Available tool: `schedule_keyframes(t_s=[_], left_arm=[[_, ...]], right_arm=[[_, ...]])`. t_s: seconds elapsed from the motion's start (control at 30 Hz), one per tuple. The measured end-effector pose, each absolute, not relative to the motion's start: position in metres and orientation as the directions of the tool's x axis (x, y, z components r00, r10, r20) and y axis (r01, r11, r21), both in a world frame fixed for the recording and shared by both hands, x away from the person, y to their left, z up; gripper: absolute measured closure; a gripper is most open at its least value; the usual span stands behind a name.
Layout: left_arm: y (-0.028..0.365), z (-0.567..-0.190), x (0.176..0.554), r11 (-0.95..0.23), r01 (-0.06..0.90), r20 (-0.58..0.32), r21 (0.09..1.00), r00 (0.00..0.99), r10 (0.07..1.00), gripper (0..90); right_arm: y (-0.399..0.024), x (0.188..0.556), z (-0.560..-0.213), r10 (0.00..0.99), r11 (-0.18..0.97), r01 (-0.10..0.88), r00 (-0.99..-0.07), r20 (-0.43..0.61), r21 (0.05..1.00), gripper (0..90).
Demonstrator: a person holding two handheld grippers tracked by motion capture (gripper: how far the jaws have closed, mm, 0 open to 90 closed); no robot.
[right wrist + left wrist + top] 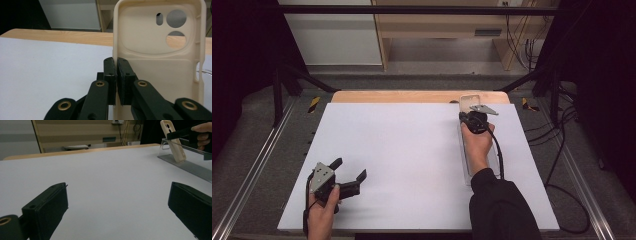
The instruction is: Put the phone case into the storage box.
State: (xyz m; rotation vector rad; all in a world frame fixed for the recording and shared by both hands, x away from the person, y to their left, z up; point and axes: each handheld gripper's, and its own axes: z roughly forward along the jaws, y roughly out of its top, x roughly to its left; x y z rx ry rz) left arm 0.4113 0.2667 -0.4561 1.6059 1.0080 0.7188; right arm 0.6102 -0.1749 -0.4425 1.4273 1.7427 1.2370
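A cream phone case with camera cut-outs stands upright, its open inside facing my right gripper view. My right gripper is shut on the case's left side wall. From the high view this gripper sits at the table's far right, with the case just beyond it, over a long clear acrylic stand. My left gripper rests near the front left corner, open, nothing between its fingers. In the left gripper view, its jaws stand wide apart and the case leans in the stand.
A white mat covers the table, with a wooden strip showing at the far edge. Metal rails run along both sides. Cables trail on the floor at the right. Light wood furniture stands behind.
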Motion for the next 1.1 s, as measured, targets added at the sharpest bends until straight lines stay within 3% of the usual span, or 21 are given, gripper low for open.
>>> schedule_keyframes(t_s=[1.1], left_arm=[[0.267, -0.456, 0.412, -0.082, 0.251, -0.046, 0.965, 0.464, 0.885, 2.4]], right_arm=[[-0.182, 0.606, -0.432, 0.953, -0.025, 0.417, -0.264, 0.147, 0.909, 79.1]])
